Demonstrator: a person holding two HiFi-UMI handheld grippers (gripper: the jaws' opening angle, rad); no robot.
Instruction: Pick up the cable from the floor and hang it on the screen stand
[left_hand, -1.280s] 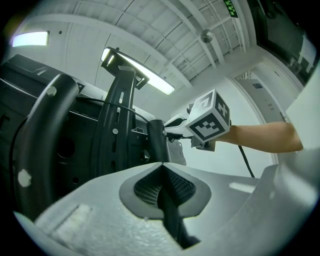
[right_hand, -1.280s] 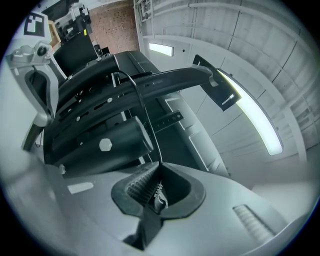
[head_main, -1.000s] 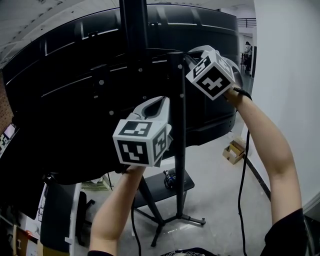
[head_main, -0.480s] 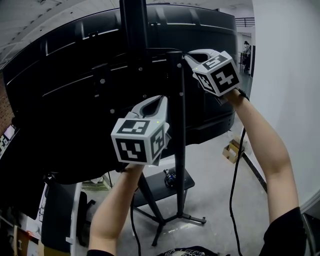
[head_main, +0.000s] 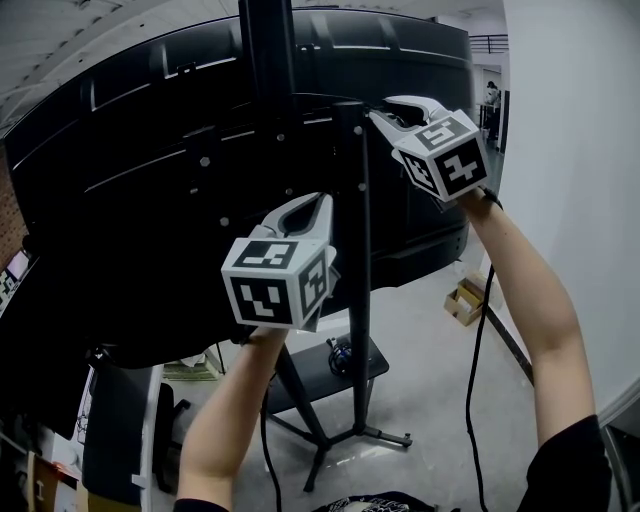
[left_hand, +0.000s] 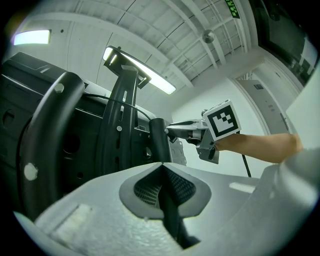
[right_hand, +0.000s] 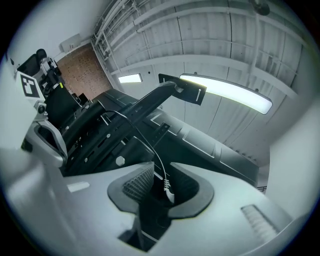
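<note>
— How is the left gripper (left_hand: 161, 165)?
— Its jaws are pressed together, with nothing visible between them, beside the screen stand (head_main: 358, 260).
— And the right gripper (right_hand: 157, 169)?
— Spread apart. The cable (right_hand: 167, 188) ends in a pale plug between its jaws, and the thin wire runs over the stand's bracket behind the screen (head_main: 130, 200).

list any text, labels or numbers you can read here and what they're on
No text here can be read.
Green lit sign near the ceiling, left gripper view: characters too small and cut off to read.
Marker cubes: black-and-white square patterns only, no letters or numbers.
Cardboard box on the floor: too small to show any print.
</note>
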